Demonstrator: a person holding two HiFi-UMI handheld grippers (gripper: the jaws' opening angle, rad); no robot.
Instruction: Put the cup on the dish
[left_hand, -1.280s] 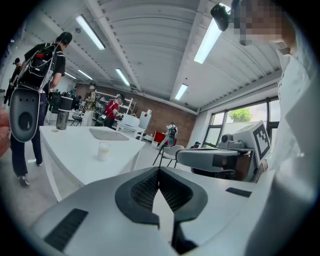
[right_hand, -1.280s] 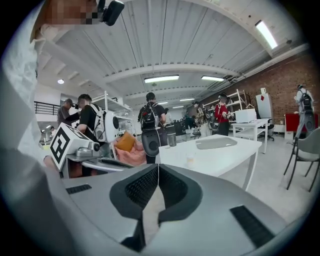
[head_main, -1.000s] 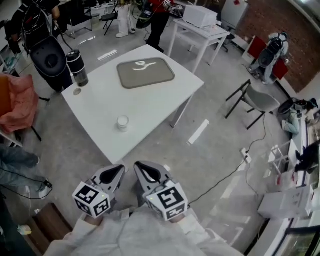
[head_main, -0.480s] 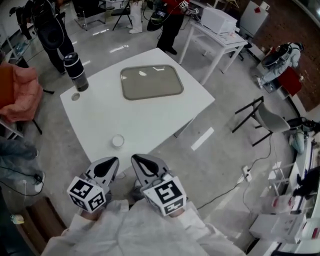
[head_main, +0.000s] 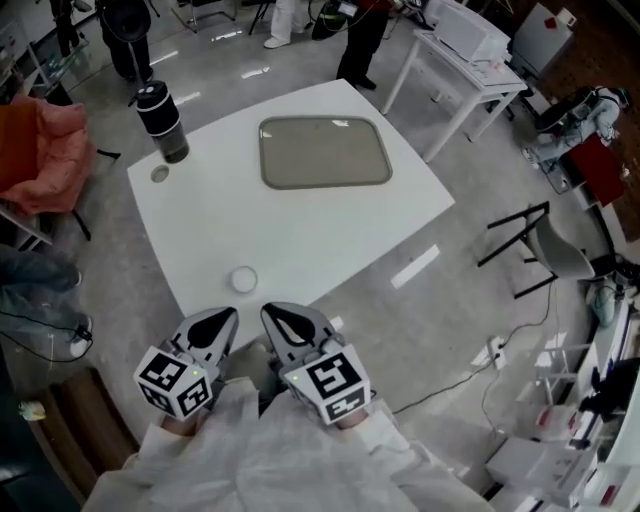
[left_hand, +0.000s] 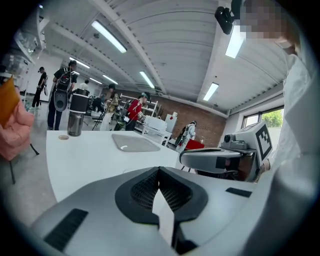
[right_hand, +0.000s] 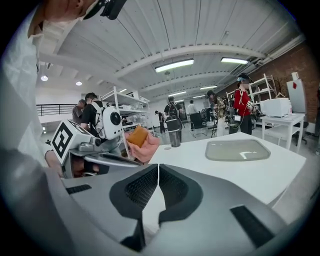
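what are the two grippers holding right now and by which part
Nothing. The left gripper and the right gripper both have their fingers closed together with nothing between them. The cup sits untouched on the table.

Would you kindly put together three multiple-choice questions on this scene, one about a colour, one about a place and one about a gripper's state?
1. What colour is the dish? A grey; B red; C yellow.
2. Where is the cup? A on the dish; B on the table, near the person's edge; C held up in the air.
3. How does the right gripper hold its jaws? A wide apart; B closed on the cup; C together, nothing between.
Answers: 1 A, the head view shows a grey, tray-like dish. 2 B, the cup stands apart from the dish, by the near edge. 3 C, the right gripper view shows the pads meeting with nothing between them.
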